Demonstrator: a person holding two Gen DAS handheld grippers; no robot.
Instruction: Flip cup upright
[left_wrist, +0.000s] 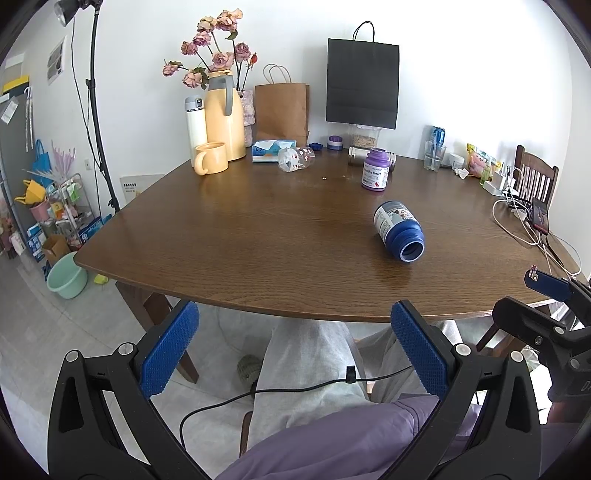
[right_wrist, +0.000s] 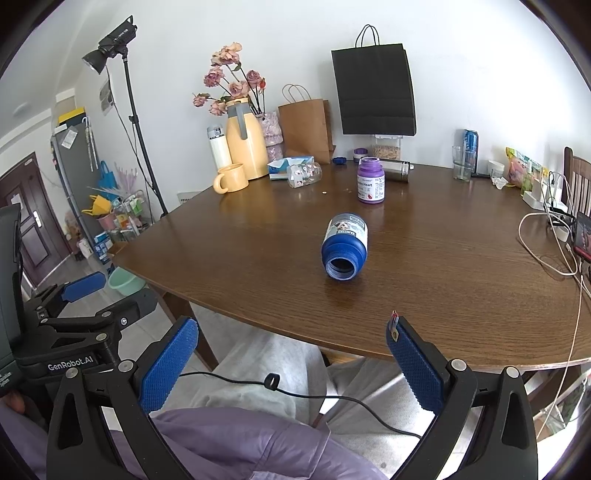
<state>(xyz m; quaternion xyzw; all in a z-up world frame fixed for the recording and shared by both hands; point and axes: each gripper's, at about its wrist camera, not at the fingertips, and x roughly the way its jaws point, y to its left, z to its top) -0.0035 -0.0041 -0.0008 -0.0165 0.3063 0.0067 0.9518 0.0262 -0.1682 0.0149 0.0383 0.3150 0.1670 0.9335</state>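
Note:
A blue bottle-shaped cup (left_wrist: 399, 232) with a printed label lies on its side on the brown wooden table (left_wrist: 240, 236), its open mouth facing me. It also shows in the right wrist view (right_wrist: 344, 249). My left gripper (left_wrist: 291, 328) is open and empty, held below the table's near edge over my lap. My right gripper (right_wrist: 293, 345) is open and empty too, just short of the near edge, with the cup straight ahead. The right gripper also shows at the right of the left wrist view (left_wrist: 546, 295).
A purple bottle (left_wrist: 375, 169) stands upright behind the cup. A clear bottle (left_wrist: 295, 158), a yellow mug (left_wrist: 210, 158), a yellow jug (left_wrist: 225, 118), paper bags and a glass (left_wrist: 434, 155) line the far side. Cables and a phone (left_wrist: 540, 216) lie at the right edge.

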